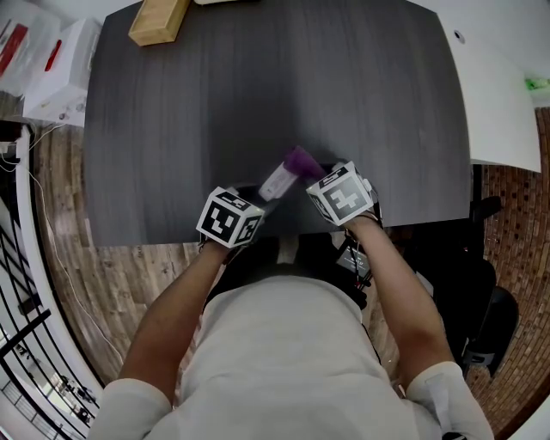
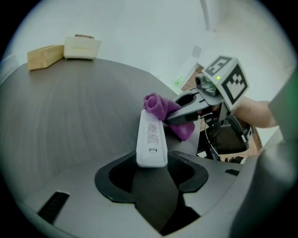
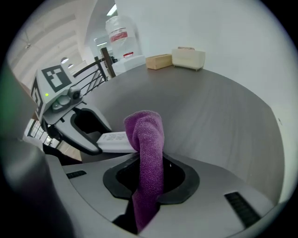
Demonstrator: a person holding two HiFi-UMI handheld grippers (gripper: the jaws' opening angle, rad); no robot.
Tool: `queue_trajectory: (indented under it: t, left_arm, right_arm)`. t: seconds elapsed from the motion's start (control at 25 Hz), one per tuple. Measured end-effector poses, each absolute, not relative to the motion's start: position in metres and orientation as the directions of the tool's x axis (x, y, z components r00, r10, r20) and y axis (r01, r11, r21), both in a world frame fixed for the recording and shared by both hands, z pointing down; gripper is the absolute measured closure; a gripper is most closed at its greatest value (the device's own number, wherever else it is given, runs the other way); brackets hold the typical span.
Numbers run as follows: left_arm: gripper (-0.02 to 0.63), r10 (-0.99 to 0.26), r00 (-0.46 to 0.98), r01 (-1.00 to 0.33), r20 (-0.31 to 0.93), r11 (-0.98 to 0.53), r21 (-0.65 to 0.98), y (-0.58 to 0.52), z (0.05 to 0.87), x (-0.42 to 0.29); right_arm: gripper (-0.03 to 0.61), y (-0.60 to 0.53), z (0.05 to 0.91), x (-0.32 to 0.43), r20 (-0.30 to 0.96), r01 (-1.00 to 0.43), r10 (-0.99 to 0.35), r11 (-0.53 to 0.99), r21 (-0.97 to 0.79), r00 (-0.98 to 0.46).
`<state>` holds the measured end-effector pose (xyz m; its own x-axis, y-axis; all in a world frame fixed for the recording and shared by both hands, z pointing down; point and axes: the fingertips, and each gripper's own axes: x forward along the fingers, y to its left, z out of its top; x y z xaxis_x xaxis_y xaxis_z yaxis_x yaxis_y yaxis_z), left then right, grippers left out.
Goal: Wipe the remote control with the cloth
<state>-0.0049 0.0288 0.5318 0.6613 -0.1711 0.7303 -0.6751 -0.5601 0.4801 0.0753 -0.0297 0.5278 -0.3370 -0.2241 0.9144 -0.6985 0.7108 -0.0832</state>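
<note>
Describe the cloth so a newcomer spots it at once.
Start at the dark grey table and go to the middle of its near edge. The cloth is the bundle pinched in the right claw, against the far end of the white remote. It is the only purple, soft thing there.

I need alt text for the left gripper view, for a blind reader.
The left gripper holds a white remote control by its near end, over a dark grey table. The right gripper holds a purple cloth at its far end.

Dark table (image 1: pixel 258 112), tan block (image 1: pixel 159 19) at far edge (cream box (image 2: pixel 81 46) beside)
</note>
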Motion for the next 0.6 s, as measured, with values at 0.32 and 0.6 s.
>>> queue_trajectory:
  t: [0.32, 0.6]
  left_arm:
    - [0.405, -0.118, 0.809, -0.581, 0.575, -0.305, 0.755, 0.033, 0.524, 0.001]
    - [0.405, -0.324, 0.917, -0.211, 0.231, 0.098, 0.973, 0.028, 0.505, 0.005]
  right_arm:
    - [0.492, -0.073, 0.524, 0.141, 0.89, -0.887, -0.368, 0.455, -0.078, -0.267]
    - [0.321, -0.07, 0.511, 0.12, 0.781, -0.896, -0.463, 0.351, -0.271, -0.418]
